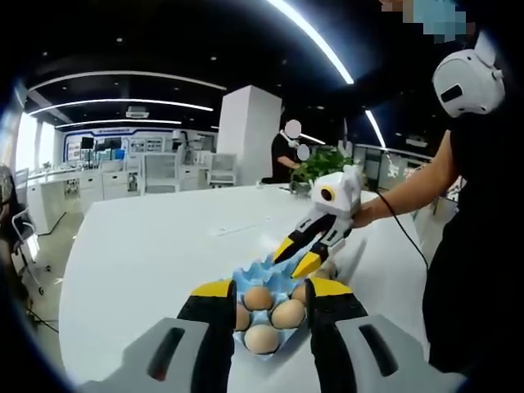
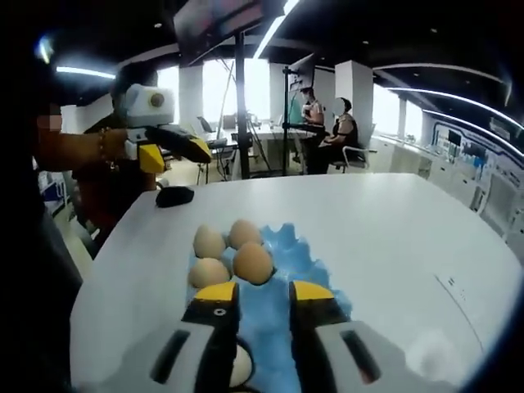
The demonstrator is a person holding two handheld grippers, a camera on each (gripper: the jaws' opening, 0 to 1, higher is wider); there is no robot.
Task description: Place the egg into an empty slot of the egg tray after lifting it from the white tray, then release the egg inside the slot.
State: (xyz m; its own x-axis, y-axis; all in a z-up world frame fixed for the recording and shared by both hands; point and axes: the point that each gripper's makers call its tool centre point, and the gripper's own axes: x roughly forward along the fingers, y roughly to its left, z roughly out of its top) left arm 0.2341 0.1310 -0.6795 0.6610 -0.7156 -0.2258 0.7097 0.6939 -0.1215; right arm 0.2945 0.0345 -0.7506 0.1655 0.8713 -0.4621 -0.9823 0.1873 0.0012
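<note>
blue egg tray (image 2: 282, 270), four eggs (image 2: 252, 262) inside, white table (image 2: 393, 229)

left gripper (image 1: 270, 293) jaws apart, nothing between the tips, pointing forward and down. right gripper (image 2: 264, 295) jaws also parted and empty, held out in the person's hand (image 1: 363, 214) on an outstretched arm, jaws angled downward.

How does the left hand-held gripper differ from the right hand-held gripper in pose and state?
The right hand-held gripper reaches low over the blue moulded egg tray; the left hand-held gripper is held farther from it. The left's jaws gape wider than the right's. Both have black jaws with yellow tips, and both are empty.
</note>
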